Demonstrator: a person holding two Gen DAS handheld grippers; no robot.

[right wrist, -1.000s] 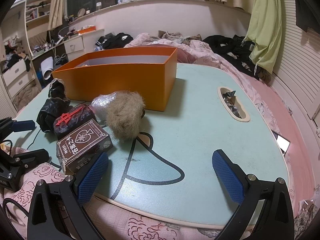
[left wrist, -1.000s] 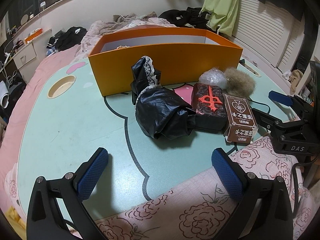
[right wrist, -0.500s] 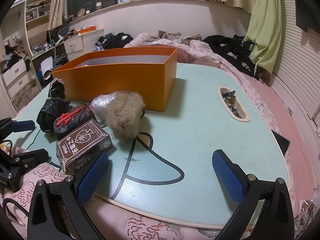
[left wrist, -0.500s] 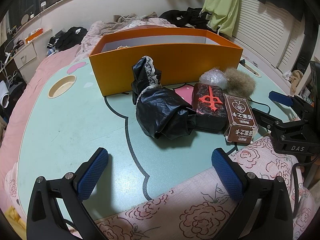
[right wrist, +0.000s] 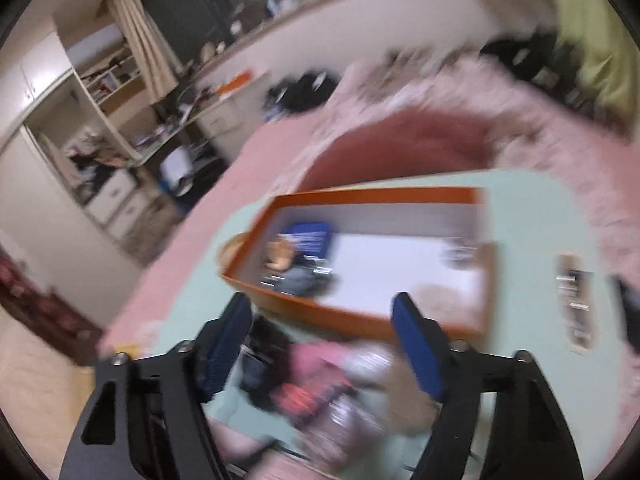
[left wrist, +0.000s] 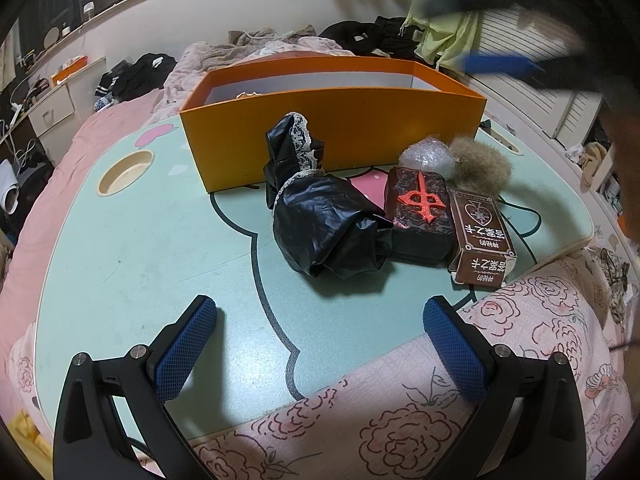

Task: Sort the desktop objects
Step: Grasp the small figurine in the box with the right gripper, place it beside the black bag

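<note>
An open orange box [left wrist: 332, 128] stands on the mint-green table [left wrist: 140, 248]. In front of it lie a black lace-trimmed bag [left wrist: 324, 224], a dark case with a red cross [left wrist: 420, 212], a brown card box [left wrist: 482, 240], a furry ball [left wrist: 480, 164] and a bubble-wrap lump [left wrist: 424, 156]. My left gripper [left wrist: 320, 320] hovers open near the table's front edge, well short of them. My right gripper [right wrist: 322, 312] is raised over this blurred pile [right wrist: 320, 384], facing the orange box [right wrist: 360, 320]; its jaws are closing with nothing gripped. It also shows as a blurred right gripper [left wrist: 500, 66].
A round cup recess [left wrist: 126, 166] sits at the table's left. A rose-patterned blanket [left wrist: 400, 420] lies under the front edge. Inside the box lie a blue item [right wrist: 310, 240] and some blurred things. Beyond are a bed with clothes and drawers.
The right gripper has swung up and leftward from the table's front edge to above the pile, and its jaws have narrowed. The left gripper and the objects have not moved.
</note>
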